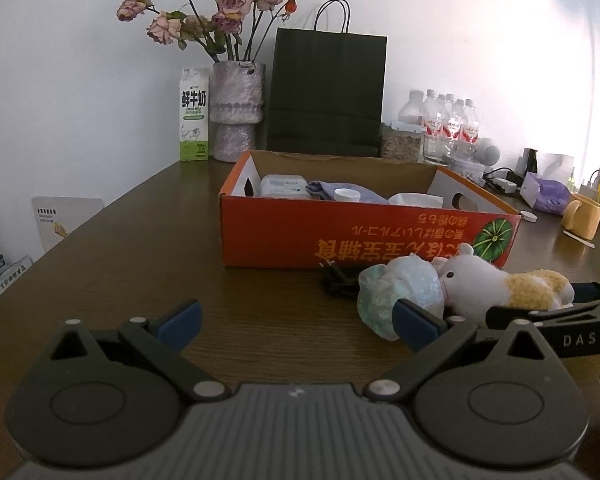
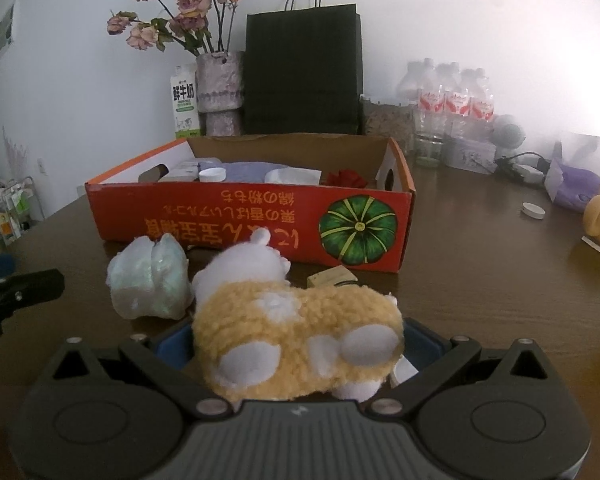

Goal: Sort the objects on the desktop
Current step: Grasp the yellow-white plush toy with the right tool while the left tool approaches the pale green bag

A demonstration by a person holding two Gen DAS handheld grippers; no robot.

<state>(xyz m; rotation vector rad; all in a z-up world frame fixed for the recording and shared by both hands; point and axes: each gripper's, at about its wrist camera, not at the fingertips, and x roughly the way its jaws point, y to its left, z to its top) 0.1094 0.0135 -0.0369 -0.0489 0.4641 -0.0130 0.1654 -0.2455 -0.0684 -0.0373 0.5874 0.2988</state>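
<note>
Plush toy [image 2: 296,336], white head and tan fleecy body, lying on the brown counter [image 1: 140,248] in front of the orange cardboard box [image 2: 260,220], its head toward the box. The right gripper [image 2: 296,346] is clenched around the toy's hindquarters, a blue-padded finger [image 2: 174,346] pressed against each flank; from the left wrist view the same gripper [image 1: 556,300] enters from the right edge and meets the toy [image 1: 500,284] at its tan rear. Just beside the toy's head, touching it, sits a crumpled pale plastic bag [image 2: 150,284]. A small tan block [image 2: 332,276] lies between the toy and the box front; a dark coiled cable [image 1: 338,280] lies on the counter by the bag, near the box.

The left gripper [image 1: 296,326] hovers low over bare counter with its fingers spread wide and nothing between them; its right blue pad [image 1: 416,322] overlaps the bag [image 1: 400,292] in view, but contact cannot be confirmed.

Inside the box: a white case [image 1: 284,186], a lavender cloth [image 1: 340,190], a white cap [image 1: 346,195], a white tissue [image 1: 416,199] and, at the right end, a red item [image 2: 346,179].

Behind the box, along the wall: a milk carton [image 1: 195,114], a vase [image 1: 236,110] of dried pink roses [image 1: 220,12], a dark paper bag [image 1: 328,92] and a group of water bottles [image 1: 448,124]. To the right on the counter: a loose white lid [image 2: 534,210], a purple tissue pack [image 1: 548,196] and a yellow mug [image 1: 584,216].
</note>
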